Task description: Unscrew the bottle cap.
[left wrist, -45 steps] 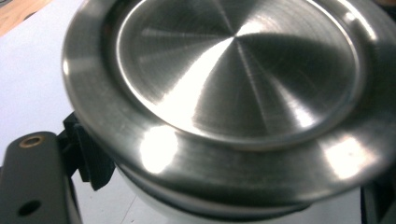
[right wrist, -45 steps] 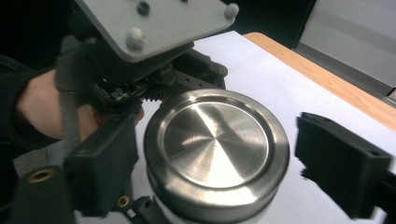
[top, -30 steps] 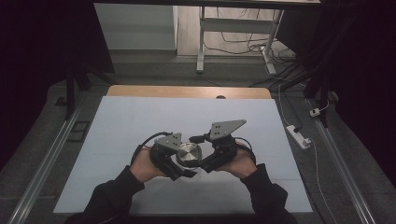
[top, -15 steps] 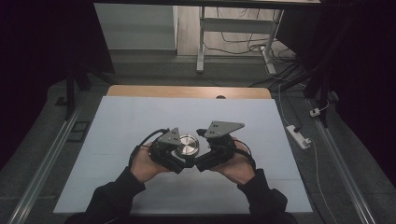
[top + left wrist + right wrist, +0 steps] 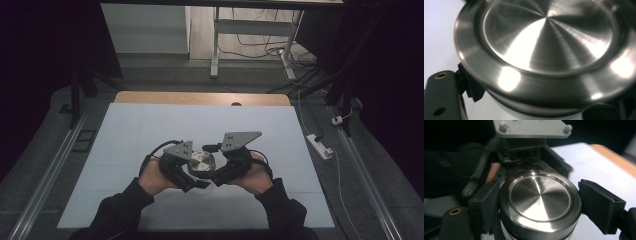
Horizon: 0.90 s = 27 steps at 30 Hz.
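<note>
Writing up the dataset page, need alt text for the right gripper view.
A round brushed-steel lid on a cylindrical container sits between the two black jaws of the right hand-held gripper, both pads against its rim. Behind it, the left hand-held gripper with its grey plate faces the camera above the white table.

White sheet (image 5: 150, 130) covers most of tabletop (image 5: 200, 97); bare wood strip along far edge. Small dark spot (image 5: 236, 104) at far edge of sheet, right of middle. White power strip (image 5: 319, 145) on grey floor just off right edge. Metal desk legs (image 5: 216, 45) and loose cables (image 5: 260, 45) beyond far edge.
</note>
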Tool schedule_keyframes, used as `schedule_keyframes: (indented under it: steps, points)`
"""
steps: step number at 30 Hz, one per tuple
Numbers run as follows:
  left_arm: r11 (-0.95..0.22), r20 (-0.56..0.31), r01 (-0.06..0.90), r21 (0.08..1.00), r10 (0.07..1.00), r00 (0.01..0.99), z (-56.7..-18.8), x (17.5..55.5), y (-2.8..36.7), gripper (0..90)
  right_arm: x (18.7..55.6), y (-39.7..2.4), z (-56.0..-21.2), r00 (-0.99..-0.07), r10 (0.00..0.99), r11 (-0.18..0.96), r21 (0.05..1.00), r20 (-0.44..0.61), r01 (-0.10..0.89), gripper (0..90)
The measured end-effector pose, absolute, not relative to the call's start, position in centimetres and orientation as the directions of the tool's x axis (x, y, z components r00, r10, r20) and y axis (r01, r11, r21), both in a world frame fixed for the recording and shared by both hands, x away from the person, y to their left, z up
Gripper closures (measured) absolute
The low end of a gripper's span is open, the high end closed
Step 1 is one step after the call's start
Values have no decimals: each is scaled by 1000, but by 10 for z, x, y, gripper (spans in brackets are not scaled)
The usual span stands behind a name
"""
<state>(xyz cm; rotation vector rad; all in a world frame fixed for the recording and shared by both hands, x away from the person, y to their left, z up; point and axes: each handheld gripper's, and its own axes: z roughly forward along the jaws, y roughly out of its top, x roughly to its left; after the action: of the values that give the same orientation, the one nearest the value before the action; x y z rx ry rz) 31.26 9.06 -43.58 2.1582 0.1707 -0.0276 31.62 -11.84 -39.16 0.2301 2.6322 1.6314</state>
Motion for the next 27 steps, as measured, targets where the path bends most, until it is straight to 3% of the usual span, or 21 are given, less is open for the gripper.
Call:
schedule_keyframes:
  steps: [3, 5, 8, 12, 15, 20, 23, 27]
  points:
    - [-559, -82, 114, 821, 83, 993, -436, 311, 88, 150, 320, -125, -394, -995, 50, 424, 901, 81, 95, 190]
    - [-575, -78, 118, 810, 94, 993, -438, 310, 84, 149, 321, -125, -396, -994, 43, 447, 888, 97, 106, 186]
    - [-582, -68, 143, 801, 149, 987, -439, 312, 84, 149, 320, -124, -392, -989, 113, 450, 883, 91, 132, 97]
    - [-573, -60, 198, 796, 251, 966, -439, 315, 88, 149, 312, -122, -382, -971, 237, 468, 875, 14, 127, 61]
    - [-552, -64, 235, 800, 310, 948, -438, 317, 91, 150, 303, -114, -379, -951, 306, 491, 864, -49, 114, 67]
    - [-561, -45, 225, 796, 316, 948, -437, 315, 89, 149, 295, -99, -386, -912, 389, 521, 848, -133, 98, 117]
    - [-572, -37, 216, 791, 307, 951, -437, 313, 86, 149, 295, -96, -391, -906, 395, 532, 841, -150, 93, 188]
    - [-575, -50, 202, 793, 270, 962, -439, 314, 86, 149, 297, -97, -391, -921, 370, 538, 837, -126, 101, 194]
